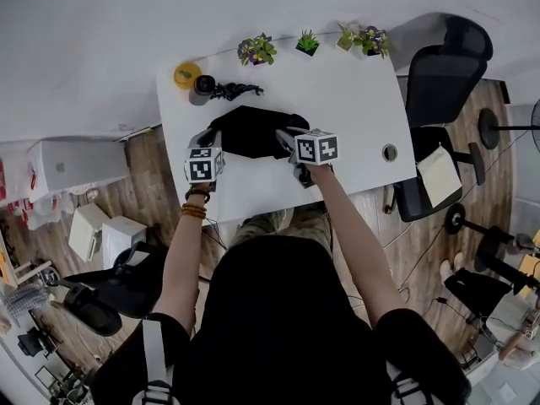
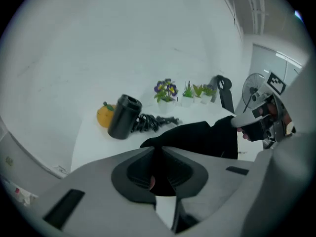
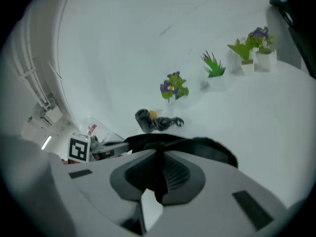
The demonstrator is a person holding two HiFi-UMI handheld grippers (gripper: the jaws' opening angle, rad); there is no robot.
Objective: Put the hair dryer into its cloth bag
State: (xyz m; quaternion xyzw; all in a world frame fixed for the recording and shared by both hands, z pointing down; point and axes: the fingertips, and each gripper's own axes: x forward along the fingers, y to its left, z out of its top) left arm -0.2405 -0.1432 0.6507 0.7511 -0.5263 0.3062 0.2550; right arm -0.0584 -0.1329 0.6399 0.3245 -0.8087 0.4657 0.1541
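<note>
A black cloth bag (image 1: 249, 130) lies in the middle of the white table (image 1: 354, 108). The black hair dryer (image 1: 203, 89), its cord (image 1: 238, 90) bunched beside it, rests behind the bag at the far left. My left gripper (image 1: 210, 135) pinches the bag's left edge (image 2: 197, 135), with black cloth caught between its closed jaws (image 2: 157, 151). My right gripper (image 1: 287, 138) is shut on the bag's right edge (image 3: 197, 144), fabric squeezed where its jaws meet (image 3: 159, 156). The hair dryer (image 2: 123, 116) (image 3: 143, 120) lies beyond the bag in both gripper views, untouched.
An orange toy fruit (image 1: 186, 75) sits next to the hair dryer. Three small potted plants (image 1: 257, 50) (image 1: 307, 43) (image 1: 364, 40) line the table's far edge. A cable hole (image 1: 389, 152) is at the right front. A black office chair (image 1: 443, 83) stands to the right.
</note>
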